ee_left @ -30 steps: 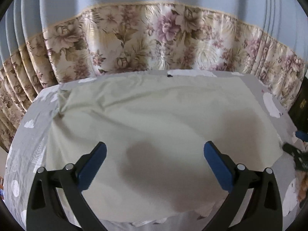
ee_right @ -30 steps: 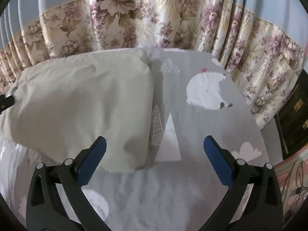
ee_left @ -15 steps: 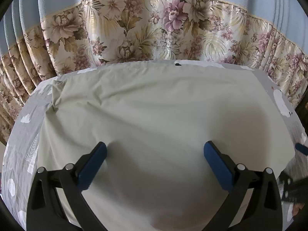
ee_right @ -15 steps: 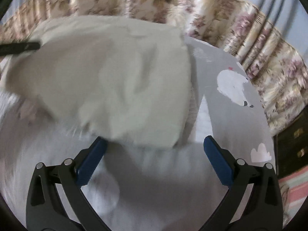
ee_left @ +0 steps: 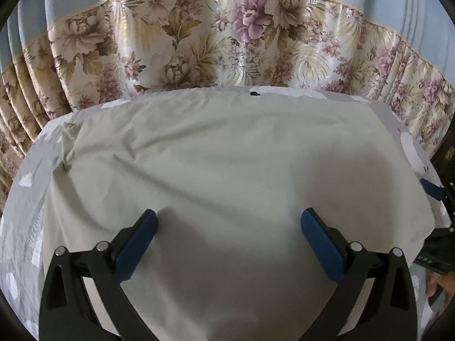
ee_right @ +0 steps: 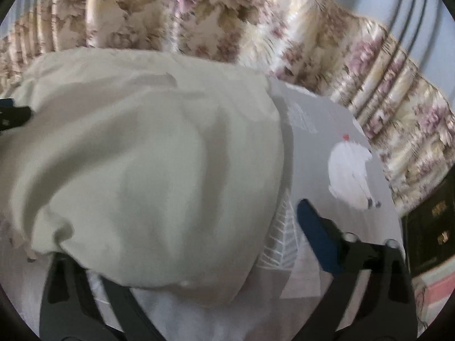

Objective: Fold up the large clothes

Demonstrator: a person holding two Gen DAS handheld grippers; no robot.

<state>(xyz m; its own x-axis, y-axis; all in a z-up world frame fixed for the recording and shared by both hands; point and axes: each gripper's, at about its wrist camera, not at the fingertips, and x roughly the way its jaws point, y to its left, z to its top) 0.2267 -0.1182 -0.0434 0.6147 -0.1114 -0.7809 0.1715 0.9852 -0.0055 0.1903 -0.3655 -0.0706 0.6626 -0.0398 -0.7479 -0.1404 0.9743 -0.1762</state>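
A large pale green cloth (ee_left: 227, 156) lies spread on a grey bedsheet (ee_left: 28, 199) with white prints. My left gripper (ee_left: 229, 227) hovers open just above the cloth's near part, with nothing between its blue pads. In the right wrist view the cloth's (ee_right: 156, 156) near right corner bulges up between my right gripper's (ee_right: 227, 221) jaws, which are closing. The cloth covers its left finger, and the right finger (ee_right: 312, 227) stands just clear of the cloth's edge. The right gripper's blue pad (ee_left: 430, 191) shows at the cloth's right edge. The left gripper (ee_right: 12, 113) sits at the cloth's far left.
A floral curtain (ee_left: 227, 42) with blue fabric above hangs close behind the bed. A dark wooden cabinet (ee_right: 432, 227) stands at the right, with a pink striped fabric (ee_right: 438, 287) below it. A polar bear print (ee_right: 352, 176) marks the bare sheet to the right. A hand (ee_left: 439, 281) shows at the lower right.
My right gripper moved left and rolled, and the cloth's corner now lies between its narrowing jaws, over the left finger. My left gripper drew slightly closer over the cloth.
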